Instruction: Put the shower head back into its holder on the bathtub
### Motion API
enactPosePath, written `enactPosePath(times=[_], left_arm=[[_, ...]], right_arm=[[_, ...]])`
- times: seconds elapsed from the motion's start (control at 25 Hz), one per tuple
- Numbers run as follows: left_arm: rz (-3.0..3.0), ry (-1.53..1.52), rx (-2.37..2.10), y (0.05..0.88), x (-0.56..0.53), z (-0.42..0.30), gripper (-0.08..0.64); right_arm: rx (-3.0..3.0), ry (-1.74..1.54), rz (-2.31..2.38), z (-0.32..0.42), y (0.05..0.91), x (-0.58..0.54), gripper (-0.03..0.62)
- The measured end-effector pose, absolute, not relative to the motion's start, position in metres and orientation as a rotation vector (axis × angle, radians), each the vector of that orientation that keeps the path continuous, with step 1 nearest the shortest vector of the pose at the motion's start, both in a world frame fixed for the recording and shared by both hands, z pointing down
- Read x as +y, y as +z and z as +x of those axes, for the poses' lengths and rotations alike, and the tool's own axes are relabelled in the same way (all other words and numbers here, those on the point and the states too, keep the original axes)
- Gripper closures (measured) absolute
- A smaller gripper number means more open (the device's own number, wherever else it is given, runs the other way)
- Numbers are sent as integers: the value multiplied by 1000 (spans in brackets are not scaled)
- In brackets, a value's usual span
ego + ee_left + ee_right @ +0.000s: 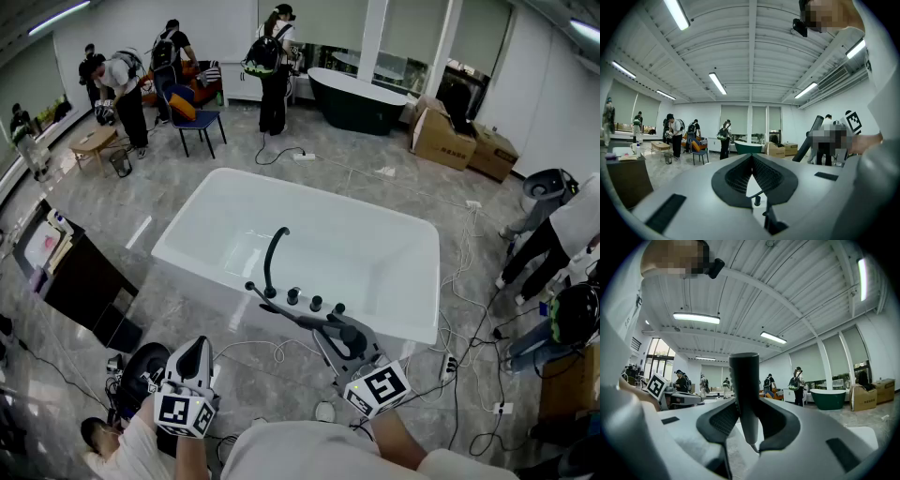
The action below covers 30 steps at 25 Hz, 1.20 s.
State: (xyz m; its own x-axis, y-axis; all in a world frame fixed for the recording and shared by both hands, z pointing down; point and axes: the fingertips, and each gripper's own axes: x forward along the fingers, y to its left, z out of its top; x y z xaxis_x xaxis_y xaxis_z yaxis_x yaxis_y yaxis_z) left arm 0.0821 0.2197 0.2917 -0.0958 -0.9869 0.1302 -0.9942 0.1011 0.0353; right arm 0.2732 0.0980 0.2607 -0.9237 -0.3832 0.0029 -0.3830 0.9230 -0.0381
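The right gripper pinches the dark shower head by its handle, holding it over the bathtub's near rim, close to the knobs — not yet seated. The left gripper is pressed together, empty. Judging by this, the step left is lowering it into the holder.

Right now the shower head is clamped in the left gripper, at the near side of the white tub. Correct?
Wrong gripper. The right gripper view shows the right gripper with its jaws shut on the shower head. The left gripper has its jaws together on nothing. The rest holds: the shower head is at the near side of the white tub.
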Motion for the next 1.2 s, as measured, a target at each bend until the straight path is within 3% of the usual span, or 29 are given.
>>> enactPosePath(times=[1.2], left_arm=[[2050,67,-2225,295,217,75,549]], right_arm=[[3039,-120,-637,269,262,97,449]])
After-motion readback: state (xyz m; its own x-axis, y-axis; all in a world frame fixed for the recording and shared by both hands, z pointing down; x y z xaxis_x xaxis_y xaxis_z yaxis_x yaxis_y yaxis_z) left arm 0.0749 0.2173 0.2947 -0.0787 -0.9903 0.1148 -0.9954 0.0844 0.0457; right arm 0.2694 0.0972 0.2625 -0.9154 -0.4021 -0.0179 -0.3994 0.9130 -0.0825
